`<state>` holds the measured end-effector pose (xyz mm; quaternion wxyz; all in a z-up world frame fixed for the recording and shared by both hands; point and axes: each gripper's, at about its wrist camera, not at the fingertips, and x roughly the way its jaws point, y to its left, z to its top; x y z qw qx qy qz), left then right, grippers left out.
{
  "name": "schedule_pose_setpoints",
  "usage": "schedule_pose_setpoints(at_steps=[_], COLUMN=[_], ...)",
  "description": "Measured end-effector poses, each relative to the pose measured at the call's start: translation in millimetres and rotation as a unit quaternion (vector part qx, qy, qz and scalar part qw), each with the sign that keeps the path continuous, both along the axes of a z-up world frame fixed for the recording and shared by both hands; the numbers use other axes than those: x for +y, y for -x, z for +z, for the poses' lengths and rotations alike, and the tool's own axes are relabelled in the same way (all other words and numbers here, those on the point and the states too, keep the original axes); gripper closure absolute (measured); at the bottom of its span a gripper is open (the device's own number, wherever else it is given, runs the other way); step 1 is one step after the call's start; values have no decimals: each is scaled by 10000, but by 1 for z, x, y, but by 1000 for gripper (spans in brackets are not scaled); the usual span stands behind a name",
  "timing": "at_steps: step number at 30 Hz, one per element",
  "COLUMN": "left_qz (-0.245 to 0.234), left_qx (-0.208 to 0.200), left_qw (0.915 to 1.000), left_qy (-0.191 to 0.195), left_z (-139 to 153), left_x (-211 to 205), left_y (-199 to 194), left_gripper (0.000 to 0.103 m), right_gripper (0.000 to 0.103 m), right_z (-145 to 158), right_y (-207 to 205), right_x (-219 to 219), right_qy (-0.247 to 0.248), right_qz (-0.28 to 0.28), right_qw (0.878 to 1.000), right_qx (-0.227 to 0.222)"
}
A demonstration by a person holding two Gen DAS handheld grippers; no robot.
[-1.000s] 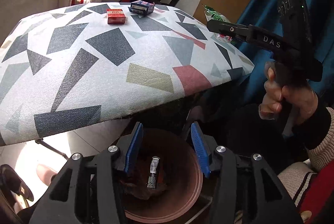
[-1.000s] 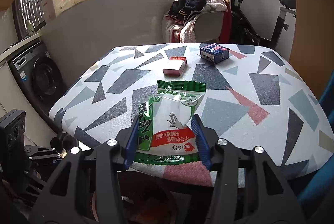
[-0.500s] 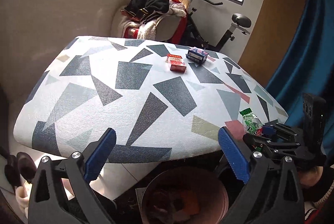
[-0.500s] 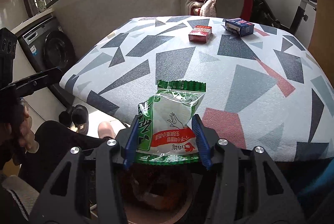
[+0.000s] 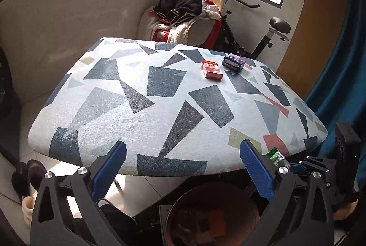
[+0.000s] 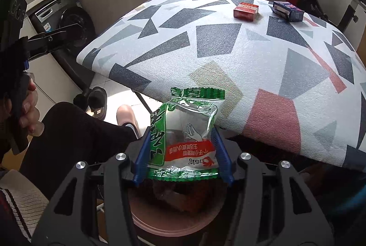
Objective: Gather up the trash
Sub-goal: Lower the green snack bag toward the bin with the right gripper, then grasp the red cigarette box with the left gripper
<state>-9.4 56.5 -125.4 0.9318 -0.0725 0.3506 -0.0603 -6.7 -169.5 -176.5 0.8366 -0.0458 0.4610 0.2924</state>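
Snack wrapper (image 6: 186, 131): green, white and red printed packet, partly clear, pinched upright between the two blue pads of the right claw; held off the near edge of the worktop, above the bin. A green corner of it (image 5: 275, 157) showed in the left wrist view.
Right claw (image 6: 183, 149): black frame, blue ribbed pads, clamped on both side edges of the snack wrapper.
Left claw (image 5: 183, 168): black frame, blue ribbed pads spread wide apart, gripping nothing; pointed at the near edge of the worktop, above the bin.
Bin (image 6: 173, 220): round, brown-pink rim, on the floor below the worktop edge; dark crumpled rubbish inside, contents not identifiable. Also seen in the left wrist view (image 5: 212, 214).
Worktop (image 5: 160, 94): white cover printed with grey, navy, tan and red polygons.
Red box (image 5: 212, 69): small carton lying flat on the far part of the worktop.
Blue box (image 5: 234, 62): small carton just beside the red box, apart from it, nearer the exercise bike.
Chair (image 5: 199, 28): beyond the worktop, heaped with clothes.
Exercise bike (image 5: 270, 33): black, beside the chair.
Washing machine (image 6: 66, 17): dark front-loader at the left in the right wrist view.
Slippers (image 6: 98, 99): on the tiled floor under the worktop edge.
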Motion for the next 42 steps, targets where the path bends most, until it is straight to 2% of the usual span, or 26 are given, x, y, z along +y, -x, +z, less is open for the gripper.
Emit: schedule_pose_setpoints(at_steps=[4,6,8,11,14,32,36,42], left_qz=[14,16,37,35,37,70,26,-294], left_qx=[25,53,61,64,69,310,393,398], left_qw=[10000,10000,10000,10000,10000,9995,9992,9986], left_qy=[0,48,64,41,33,38,55,-185], left_z=[-2,-2,-3,-3,-4,-24,-29,-28], left_x=[0,1,2,1,1,5,1,-18], left_y=[0,-1,-1,-1,-1,-20,-33,-75], left_gripper=[6,6,6,6,6,6,6,6], right_gripper=[45,38,23,7,6,6,6,6], right_z=[-10,-15,-16,-13,-11,-14,-8,-2], right_y=[2,2,1,1,-2,-36,-59,-95], right_x=[3,4,4,3,2,-21,-41,-66], right_qy=[74,155,184,281,431,608,257,410], right_qz=[61,36,-8,-102,-183,-715,-1087,-1559], right_qw=[9998,9995,9995,9995,9989,9954,9936,9860], right_qx=[196,265,268,105,-17,-166,-154,-418])
